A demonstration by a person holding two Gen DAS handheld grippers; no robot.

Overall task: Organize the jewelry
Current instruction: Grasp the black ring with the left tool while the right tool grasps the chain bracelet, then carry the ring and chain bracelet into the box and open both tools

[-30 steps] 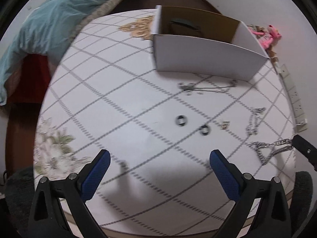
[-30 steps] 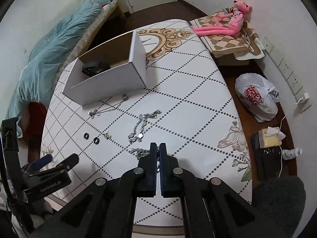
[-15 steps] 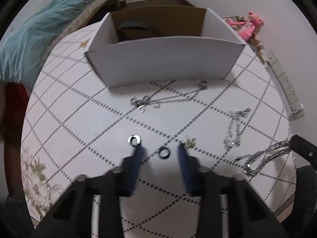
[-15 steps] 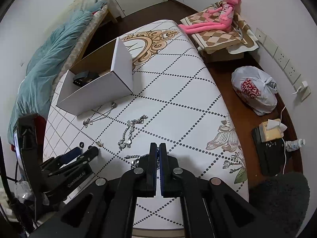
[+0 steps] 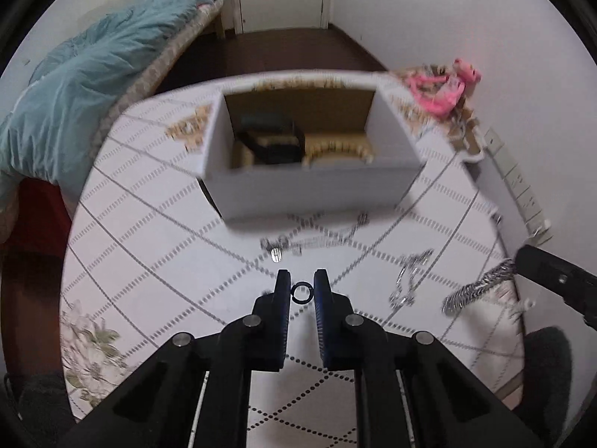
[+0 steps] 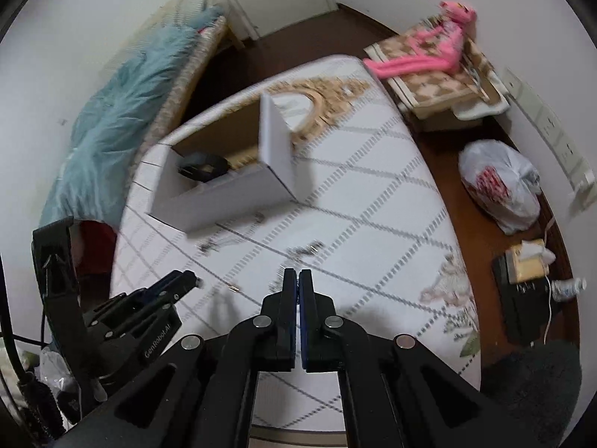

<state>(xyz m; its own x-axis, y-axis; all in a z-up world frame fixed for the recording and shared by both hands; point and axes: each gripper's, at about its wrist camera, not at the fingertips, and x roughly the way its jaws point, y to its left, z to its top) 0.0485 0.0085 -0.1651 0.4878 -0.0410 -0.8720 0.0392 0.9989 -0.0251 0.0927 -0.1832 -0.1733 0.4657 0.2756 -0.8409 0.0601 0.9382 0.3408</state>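
In your left wrist view, the left gripper (image 5: 302, 285) pinches a small dark metal ring (image 5: 300, 292) between its blue pads, lifted above the white diamond-patterned table (image 5: 149, 246) just short of the open white cardboard box (image 5: 309, 186). Only this view shows the thick silver chain (image 5: 475, 290) dangling from the right gripper (image 6: 297, 280). In your right wrist view those jaws are pressed together, the chain is hidden, and a white plastic bag (image 6: 498, 186) lies on the floor.
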